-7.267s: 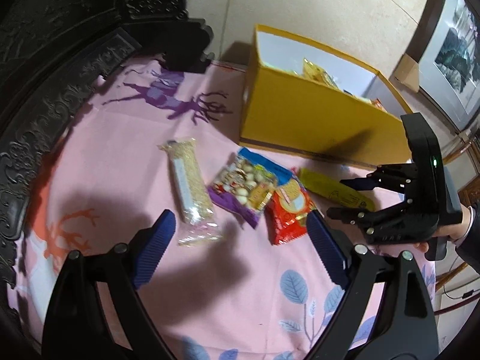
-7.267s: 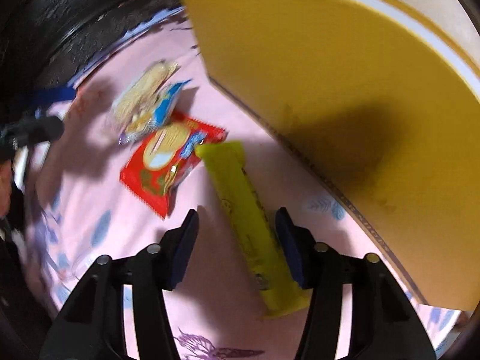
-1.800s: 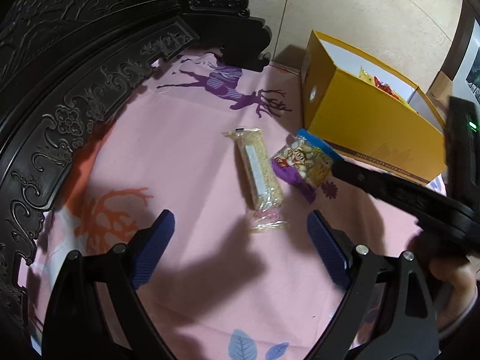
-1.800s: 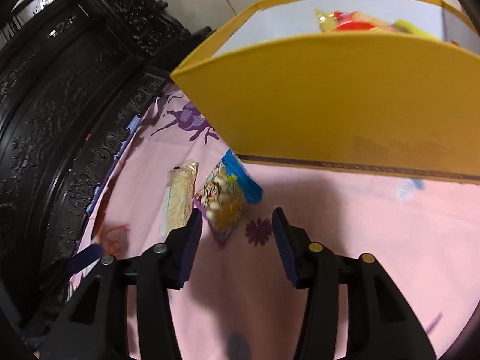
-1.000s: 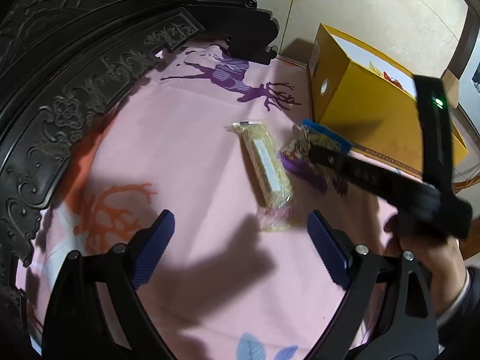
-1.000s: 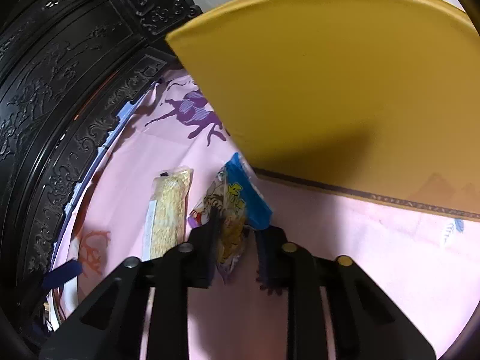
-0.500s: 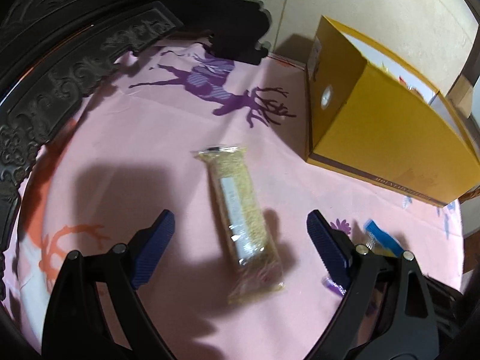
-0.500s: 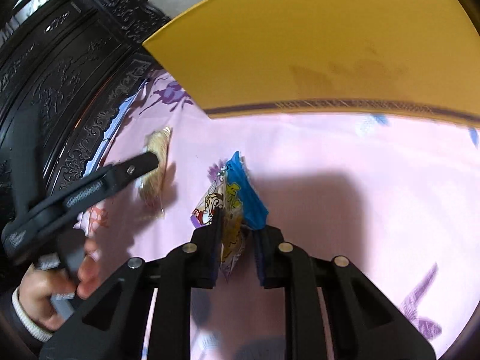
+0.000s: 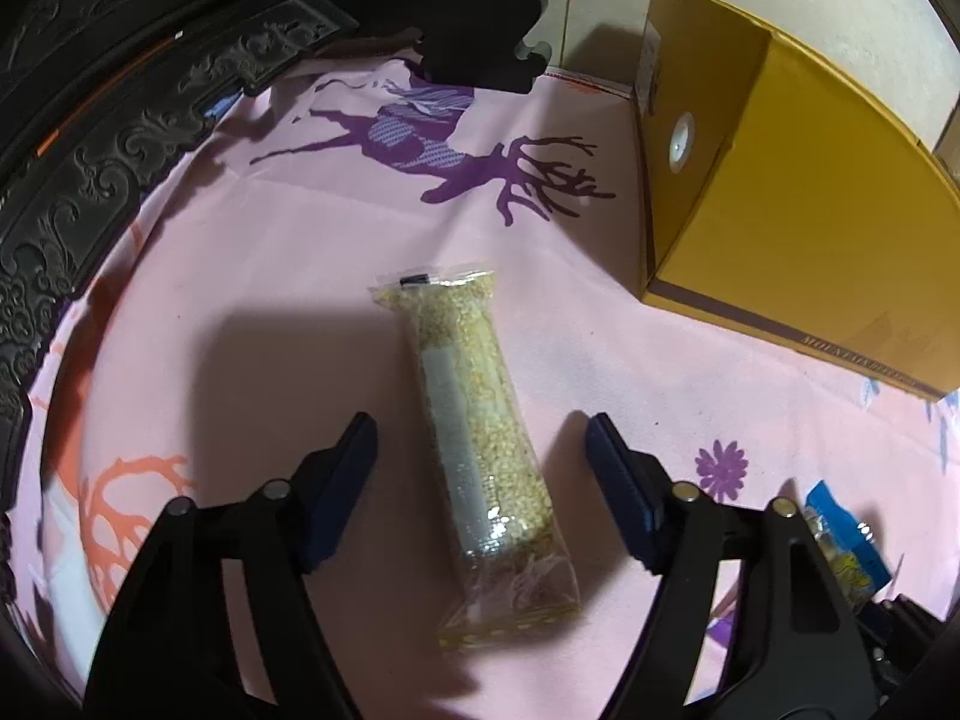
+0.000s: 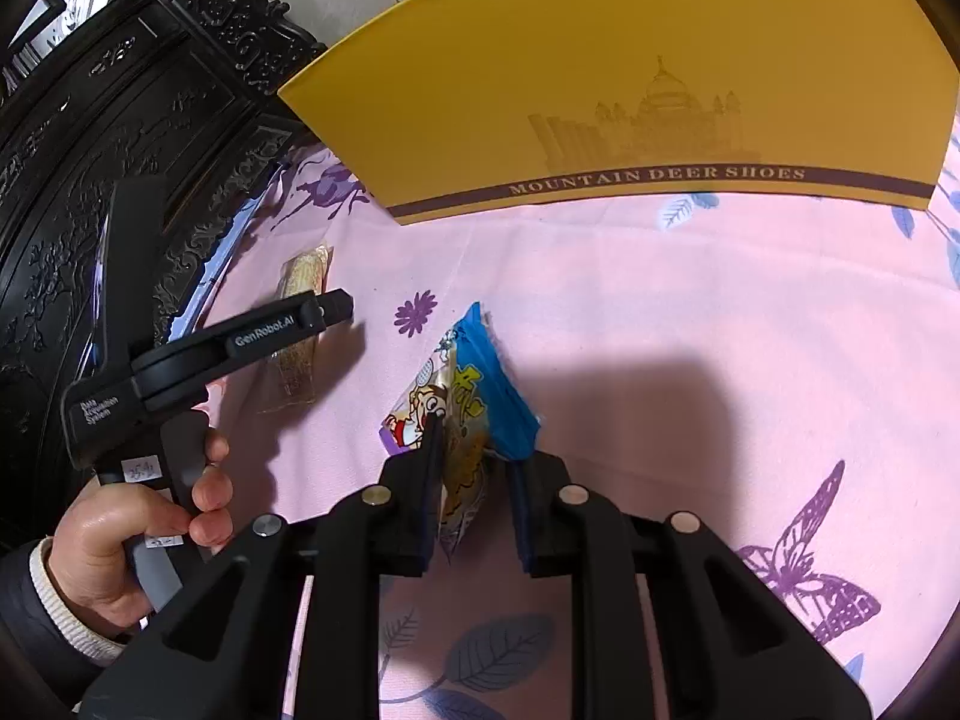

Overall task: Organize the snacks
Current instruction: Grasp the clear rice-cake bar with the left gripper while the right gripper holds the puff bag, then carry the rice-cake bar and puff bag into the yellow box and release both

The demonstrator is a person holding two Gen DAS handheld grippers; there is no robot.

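Note:
A long clear packet of sesame bar (image 9: 480, 420) lies on the pink cloth, between the blue pads of my left gripper (image 9: 480, 450). Its jaws are closing around the packet, and a gap still shows on each side. In the right wrist view the same sesame bar (image 10: 300, 324) lies under the left gripper (image 10: 336, 309), which a hand holds. My right gripper (image 10: 474, 468) is shut on a blue and purple snack bag (image 10: 468, 396), lifted off the cloth. That snack bag (image 9: 840, 540) shows at the lower right of the left wrist view. The yellow shoe box (image 9: 780, 210) stands behind.
The yellow shoe box (image 10: 630, 78) fills the back of the right wrist view. A dark carved wooden frame (image 9: 120, 120) borders the pink cloth (image 9: 300, 240) on the left and far side. Open cloth lies to the right of the bag.
My left gripper has come down over the sesame bar and its jaws have narrowed around it. The right gripper closed on the snack bag and drew it back from the box.

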